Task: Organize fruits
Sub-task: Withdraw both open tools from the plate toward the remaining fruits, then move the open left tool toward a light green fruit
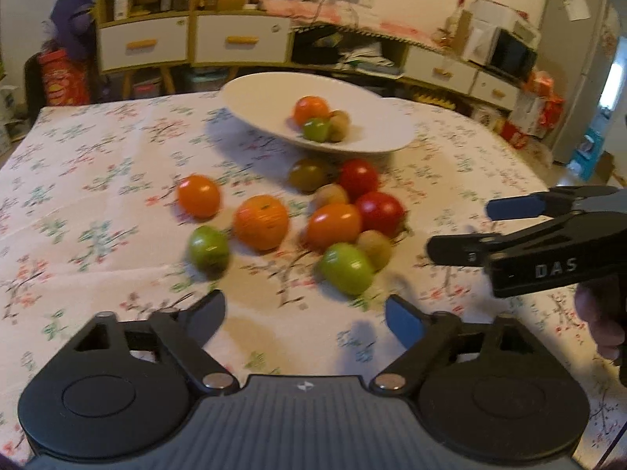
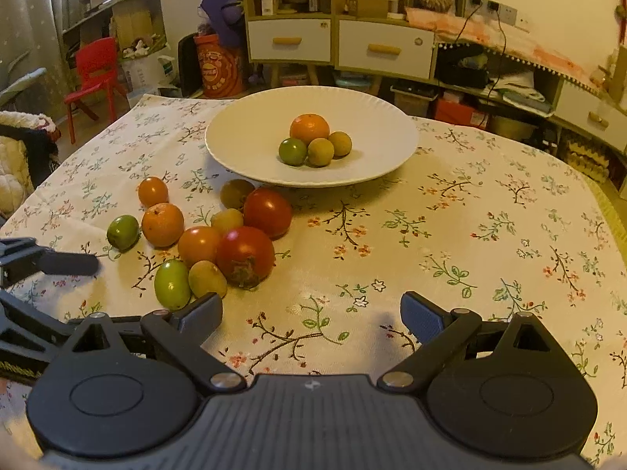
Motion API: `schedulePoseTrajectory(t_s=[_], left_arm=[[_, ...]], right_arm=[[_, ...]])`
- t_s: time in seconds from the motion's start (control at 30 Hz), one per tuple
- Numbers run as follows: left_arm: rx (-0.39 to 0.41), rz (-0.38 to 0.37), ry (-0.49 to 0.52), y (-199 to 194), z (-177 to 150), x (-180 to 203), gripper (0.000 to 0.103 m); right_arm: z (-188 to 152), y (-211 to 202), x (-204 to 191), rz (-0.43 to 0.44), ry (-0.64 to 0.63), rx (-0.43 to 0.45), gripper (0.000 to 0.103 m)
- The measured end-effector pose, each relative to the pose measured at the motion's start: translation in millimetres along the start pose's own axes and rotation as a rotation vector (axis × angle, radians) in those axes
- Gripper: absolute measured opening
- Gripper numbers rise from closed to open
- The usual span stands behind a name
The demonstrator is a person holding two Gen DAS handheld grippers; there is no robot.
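Both my jaws stand apart and empty; next, clamp a loose fruit (image 2: pixel 171 282) and carry it to the plate (image 2: pixel 243 137).

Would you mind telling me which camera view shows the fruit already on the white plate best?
The right wrist view: the plate is sharp there, and its orange, green fruit and two brown fruits are distinct. The left wrist view shows the same pile, but blurred, farther off and partly overlapping.
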State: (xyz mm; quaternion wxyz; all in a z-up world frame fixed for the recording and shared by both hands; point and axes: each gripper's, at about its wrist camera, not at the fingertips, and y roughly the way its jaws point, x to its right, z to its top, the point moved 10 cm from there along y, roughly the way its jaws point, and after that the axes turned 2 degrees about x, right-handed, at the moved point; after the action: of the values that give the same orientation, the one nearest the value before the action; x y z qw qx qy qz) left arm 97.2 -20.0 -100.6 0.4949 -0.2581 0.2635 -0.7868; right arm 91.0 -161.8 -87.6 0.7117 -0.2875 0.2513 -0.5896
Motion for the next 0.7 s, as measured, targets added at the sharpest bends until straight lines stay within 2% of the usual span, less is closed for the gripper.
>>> schedulePoseTrajectory(t_s=[0.13, 0.3, 0.43, 0.7], left_arm=[[0.002, -0.038, 0.027, 10, 4, 13, 0.069], [0.013, -0.024, 0.07, 17, 9, 21, 0.053], [0.015, -0.023, 0.077, 19, 11, 25, 0.034], [0.014, -0.008, 0.082, 17, 10, 23, 0.032]], right_arm=[[2, 1, 1, 0.0, -0.002, -0.001, 0.096], [5, 4, 2, 0.004, 0.003, 0.002, 0.092], [7, 6, 1, 0.036, 0.036, 0.003, 0.085], [10, 15, -8, 0.105, 0.072, 0.007, 0.072]])
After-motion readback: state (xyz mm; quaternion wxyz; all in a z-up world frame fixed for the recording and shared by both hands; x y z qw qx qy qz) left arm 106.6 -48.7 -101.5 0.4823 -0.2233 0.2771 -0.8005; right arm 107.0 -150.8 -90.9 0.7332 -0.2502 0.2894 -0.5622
